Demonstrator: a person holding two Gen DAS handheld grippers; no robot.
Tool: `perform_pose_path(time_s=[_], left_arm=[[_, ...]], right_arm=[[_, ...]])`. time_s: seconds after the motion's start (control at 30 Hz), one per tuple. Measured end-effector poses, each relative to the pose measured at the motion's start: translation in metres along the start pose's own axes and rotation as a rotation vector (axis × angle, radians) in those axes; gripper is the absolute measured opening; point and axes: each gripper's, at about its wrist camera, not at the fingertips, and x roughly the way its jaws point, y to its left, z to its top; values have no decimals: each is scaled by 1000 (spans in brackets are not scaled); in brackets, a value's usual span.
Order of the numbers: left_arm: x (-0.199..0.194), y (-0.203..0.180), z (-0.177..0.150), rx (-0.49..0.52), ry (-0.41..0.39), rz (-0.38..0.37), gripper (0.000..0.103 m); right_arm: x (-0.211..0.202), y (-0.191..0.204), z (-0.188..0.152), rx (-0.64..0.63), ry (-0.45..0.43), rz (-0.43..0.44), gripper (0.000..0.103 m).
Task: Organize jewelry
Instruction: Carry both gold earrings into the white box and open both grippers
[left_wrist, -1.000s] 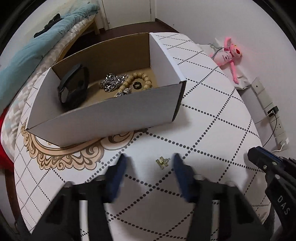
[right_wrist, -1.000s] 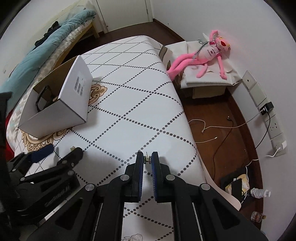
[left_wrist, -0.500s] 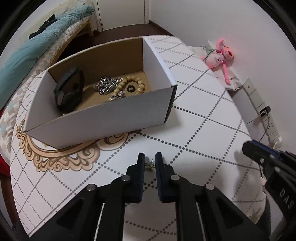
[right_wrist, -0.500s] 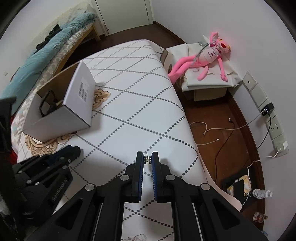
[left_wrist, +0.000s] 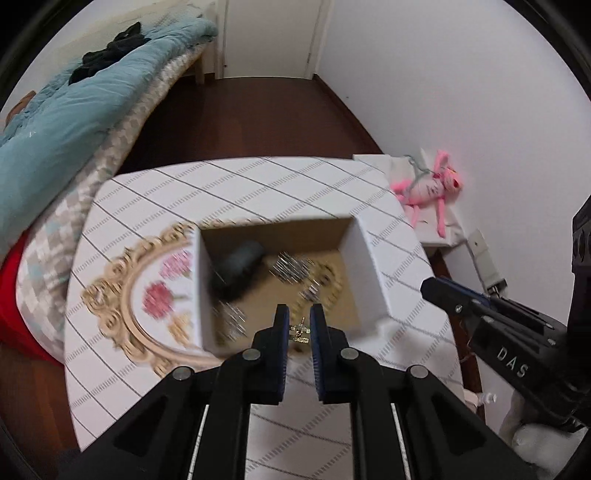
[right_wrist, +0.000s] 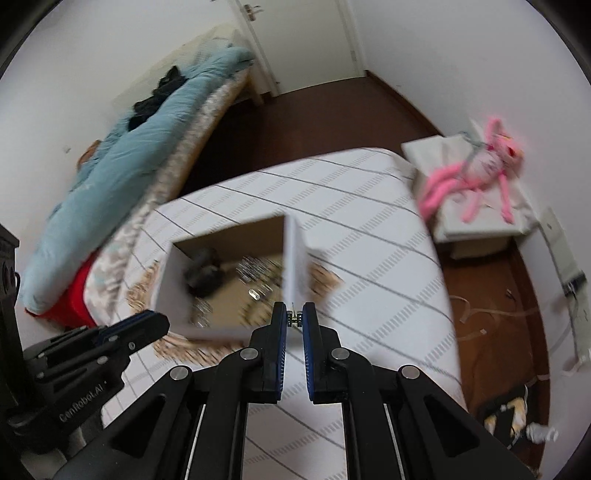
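Note:
My left gripper (left_wrist: 299, 326) is shut on a small gold earring (left_wrist: 300, 333) and holds it above the near edge of the open white cardboard box (left_wrist: 369, 258). The box holds a black watch (left_wrist: 236, 267), a silver chain (left_wrist: 291, 266) and a bead bracelet (left_wrist: 325, 284), all blurred. My right gripper (right_wrist: 294, 318) is shut on another small gold earring (right_wrist: 294, 319), held above the table just right of the box's near right corner (right_wrist: 295, 266). The right gripper also shows in the left wrist view (left_wrist: 443, 293).
The box sits on a table with a white diamond-pattern cloth (left_wrist: 258, 184) and a gold floral motif (left_wrist: 147, 295). A bed with a teal duvet (left_wrist: 74, 103) lies to the left. A pink plush toy (right_wrist: 480, 170) lies on a side stand at the right.
Both grippers have risen and moved toward the box, each carrying its earring. A second ago the left gripper was open around its earring on the cloth; it shut on it and lifted.

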Motion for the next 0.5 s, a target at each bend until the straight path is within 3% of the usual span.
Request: perform_pose_path(time_s=[0.23, 0.33, 0.43, 0.5], left_arm=[[38, 34, 32, -45, 114, 59, 11], [46, 40, 37, -53, 144, 96, 17], [45, 47, 41, -77, 137, 109, 39], [41, 51, 41, -86, 122, 142, 67]], right_arm=[[60, 30, 44, -54, 138, 22, 9], [83, 35, 54, -80, 210, -4, 9], [93, 37, 61, -100, 254, -33, 12], [92, 35, 64, -105, 249, -48, 25]])
